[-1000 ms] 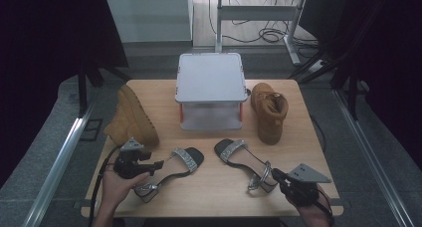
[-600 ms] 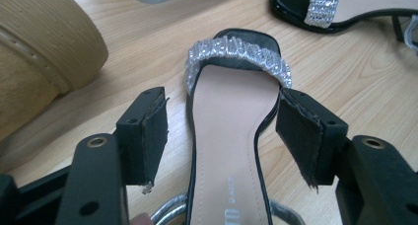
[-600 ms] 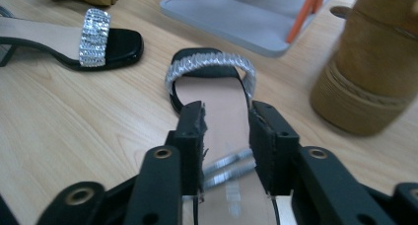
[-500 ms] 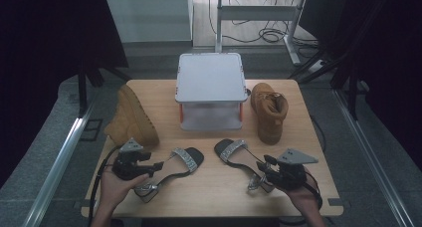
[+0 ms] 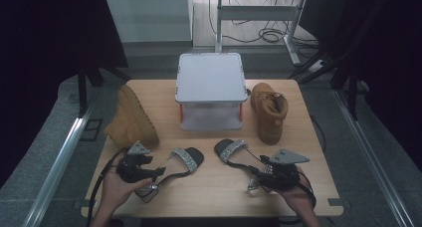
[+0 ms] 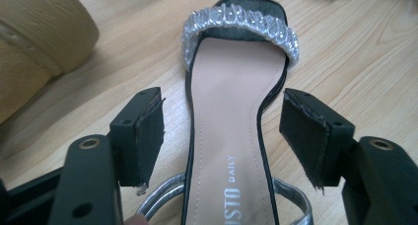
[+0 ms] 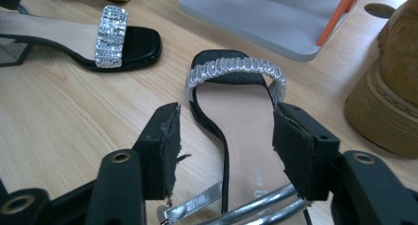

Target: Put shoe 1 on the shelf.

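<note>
Two black sandals with sparkly silver toe straps lie on the wooden table (image 5: 209, 197). In the high view my left gripper (image 5: 155, 173) sits at the heel end of the left sandal (image 5: 185, 160). My right gripper (image 5: 260, 176) is at the heel end of the right sandal (image 5: 234, 151). In the left gripper view the jaws of my left gripper (image 6: 227, 131) have just been opening and straddle the left sandal's (image 6: 236, 87) insole with gaps on both sides. The right gripper (image 7: 230, 146) has just been opening too, its pads standing either side of the right sandal (image 7: 236, 111).
A grey lidded box (image 5: 210, 80) with orange latches stands mid-table. One tan boot (image 5: 130, 120) lies on its side at the left and another tan boot (image 5: 268, 110) stands at the right. The left sandal (image 7: 113, 37) also shows in the right gripper view.
My right gripper has slid left from the table's front right corner to the right sandal's heel, and its jaws have spread. The left hand has stayed put.
</note>
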`<state>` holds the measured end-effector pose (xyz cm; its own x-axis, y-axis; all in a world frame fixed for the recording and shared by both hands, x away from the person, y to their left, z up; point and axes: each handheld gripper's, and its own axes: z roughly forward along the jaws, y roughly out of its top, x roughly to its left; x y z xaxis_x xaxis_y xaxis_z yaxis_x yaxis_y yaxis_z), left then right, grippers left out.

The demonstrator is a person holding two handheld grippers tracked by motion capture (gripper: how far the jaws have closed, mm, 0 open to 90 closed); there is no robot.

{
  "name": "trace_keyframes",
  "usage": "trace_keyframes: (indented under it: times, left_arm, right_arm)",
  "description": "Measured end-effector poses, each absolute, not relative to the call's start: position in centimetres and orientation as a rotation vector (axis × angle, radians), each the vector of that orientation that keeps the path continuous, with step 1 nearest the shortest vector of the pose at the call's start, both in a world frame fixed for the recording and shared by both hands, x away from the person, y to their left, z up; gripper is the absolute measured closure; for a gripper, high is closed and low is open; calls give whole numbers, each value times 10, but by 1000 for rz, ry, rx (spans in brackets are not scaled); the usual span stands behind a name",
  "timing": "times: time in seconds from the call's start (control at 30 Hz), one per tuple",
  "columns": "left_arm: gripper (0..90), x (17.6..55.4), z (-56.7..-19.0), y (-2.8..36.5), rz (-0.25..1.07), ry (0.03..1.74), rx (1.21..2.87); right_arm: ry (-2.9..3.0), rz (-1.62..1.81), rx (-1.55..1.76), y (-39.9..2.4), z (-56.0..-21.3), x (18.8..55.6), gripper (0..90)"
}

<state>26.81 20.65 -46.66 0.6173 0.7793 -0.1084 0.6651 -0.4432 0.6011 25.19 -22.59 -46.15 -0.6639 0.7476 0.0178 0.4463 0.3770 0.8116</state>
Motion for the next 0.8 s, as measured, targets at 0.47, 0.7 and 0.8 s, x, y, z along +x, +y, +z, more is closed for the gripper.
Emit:
trace_keyframes:
  times: [0.47,0.7,0.8]
  left_arm:
    - [273,280,-487,190,196,1123,2412]
    - [276,284,-496,183,189,1122,2482]
    - [275,287,-501,180,159,1129,2502]
  right_arm:
    - [2281,1169,1055,-228,-467,252,425]
    - [2289,1160,1061,-226,-471,254,426]
    - [2298,1147,1057,-223,-473,256,416]
